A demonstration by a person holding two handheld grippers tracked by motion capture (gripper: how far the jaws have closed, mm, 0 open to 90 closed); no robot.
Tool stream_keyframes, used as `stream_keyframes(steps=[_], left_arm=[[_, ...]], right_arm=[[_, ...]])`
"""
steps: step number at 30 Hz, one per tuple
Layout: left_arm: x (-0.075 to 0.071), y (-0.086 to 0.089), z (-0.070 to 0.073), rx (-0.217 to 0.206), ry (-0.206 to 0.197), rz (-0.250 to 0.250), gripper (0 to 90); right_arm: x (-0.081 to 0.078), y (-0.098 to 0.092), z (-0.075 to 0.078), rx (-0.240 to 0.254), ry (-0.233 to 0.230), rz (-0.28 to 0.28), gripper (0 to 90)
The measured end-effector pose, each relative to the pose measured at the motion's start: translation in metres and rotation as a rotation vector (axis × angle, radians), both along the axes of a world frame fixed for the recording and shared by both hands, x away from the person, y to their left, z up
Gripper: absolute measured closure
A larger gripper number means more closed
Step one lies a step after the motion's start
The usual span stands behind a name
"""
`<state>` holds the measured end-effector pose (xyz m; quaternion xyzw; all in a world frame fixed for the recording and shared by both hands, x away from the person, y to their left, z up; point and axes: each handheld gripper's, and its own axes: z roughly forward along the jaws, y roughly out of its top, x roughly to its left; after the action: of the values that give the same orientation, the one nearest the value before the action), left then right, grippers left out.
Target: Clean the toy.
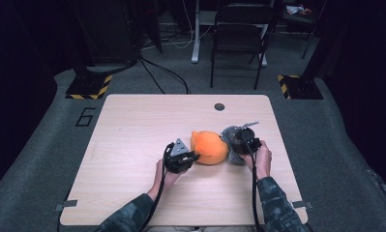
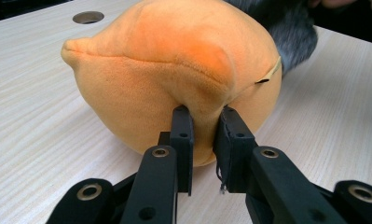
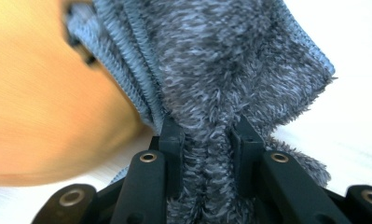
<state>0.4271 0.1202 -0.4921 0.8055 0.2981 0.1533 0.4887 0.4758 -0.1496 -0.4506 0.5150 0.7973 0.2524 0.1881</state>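
An orange plush toy [image 1: 209,147] lies near the middle of the wooden table [image 1: 132,145]. My left gripper [image 1: 194,155] is shut on a fold of its orange fabric [image 2: 174,70], the pads [image 2: 182,140] pinching it from the toy's left side. A grey fuzzy cloth [image 1: 233,150] hangs against the toy's right side. My right gripper [image 1: 240,145] is shut on that grey cloth [image 3: 221,70], with the pile bunched between its pads [image 3: 170,140]. The orange toy [image 3: 44,93] sits blurred to the left of the cloth in the right gripper view.
A round cable hole [image 1: 219,107] sits near the table's far edge. Beyond the table stand a black folding chair [image 1: 239,34] and two stands with yellow-black striped bases [image 1: 89,87]. Cables run across the grey carpet.
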Motion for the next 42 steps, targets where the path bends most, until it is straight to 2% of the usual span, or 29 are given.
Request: stream_keyframes(steps=[2, 6, 8, 10, 12, 15, 17, 22, 25, 28, 29, 30, 32, 35, 39, 42], left_arm=[[0.0, 0.0, 0.0, 0.002, 0.0, -0.001, 77.7], [0.0, 0.0, 0.0, 0.001, -0.001, 0.001, 77.7], [0.0, 0.0, 0.0, 0.002, -0.001, 0.002, 77.7], [0.0, 0.0, 0.0, 0.004, -0.002, 0.002, 77.6], [0.0, 0.0, 0.0, 0.002, 0.002, 0.003, 77.3], [0.0, 0.0, 0.0, 0.004, -0.003, -0.002, 75.9], [0.0, -0.001, 0.0, 0.013, -0.008, 0.005, 71.2], [-0.001, -0.004, -0.001, 0.042, -0.014, 0.017, 56.2], [-0.003, -0.007, -0.002, 0.087, -0.03, 0.01, 51.8], [-0.003, -0.01, -0.004, 0.146, -0.046, 0.036, 48.6], [-0.003, -0.011, -0.006, 0.158, -0.049, 0.042, 47.7], [-0.004, -0.011, -0.007, 0.15, -0.048, 0.049, 47.4], [-0.005, -0.013, -0.007, 0.155, -0.062, 0.055, 48.1], [-0.006, -0.015, -0.01, 0.169, -0.081, 0.062, 55.3], [-0.007, -0.015, -0.013, 0.178, -0.098, 0.083, 71.5], [-0.009, -0.016, -0.011, 0.176, -0.113, 0.083, 78.8]], right_arm=[[-0.004, 0.002, 0.012, 0.009, -0.05, 0.012, 70.7], [-0.016, 0.015, 0.037, 0.053, -0.111, 0.061, 70.7], [-0.021, 0.025, 0.041, 0.074, -0.1, 0.113, 70.7], [-0.023, 0.036, 0.038, 0.043, -0.081, 0.148, 70.7], [-0.023, 0.042, 0.031, 0.032, -0.069, 0.15, 70.9], [-0.019, 0.038, 0.027, 0.058, -0.065, 0.146, 70.9], [-0.018, 0.035, 0.026, 0.075, -0.058, 0.14, 70.9], [-0.016, 0.033, 0.023, 0.073, -0.067, 0.132, 70.9], [-0.015, 0.033, 0.022, 0.072, -0.066, 0.125, 70.9], [-0.015, 0.032, 0.022, 0.074, -0.072, 0.121, 70.9], [-0.015, 0.032, 0.021, 0.074, -0.077, 0.12, 70.9], [-0.014, 0.032, 0.021, 0.074, -0.075, 0.12, 70.9], [-0.014, 0.033, 0.02, 0.075, -0.077, 0.119, 70.9], [-0.015, 0.034, 0.019, 0.077, -0.076, 0.119, 71.0], [-0.016, 0.037, 0.02, 0.076, -0.073, 0.13, 70.9], [-0.016, 0.037, 0.021, 0.074, -0.088, 0.126, 70.9]])
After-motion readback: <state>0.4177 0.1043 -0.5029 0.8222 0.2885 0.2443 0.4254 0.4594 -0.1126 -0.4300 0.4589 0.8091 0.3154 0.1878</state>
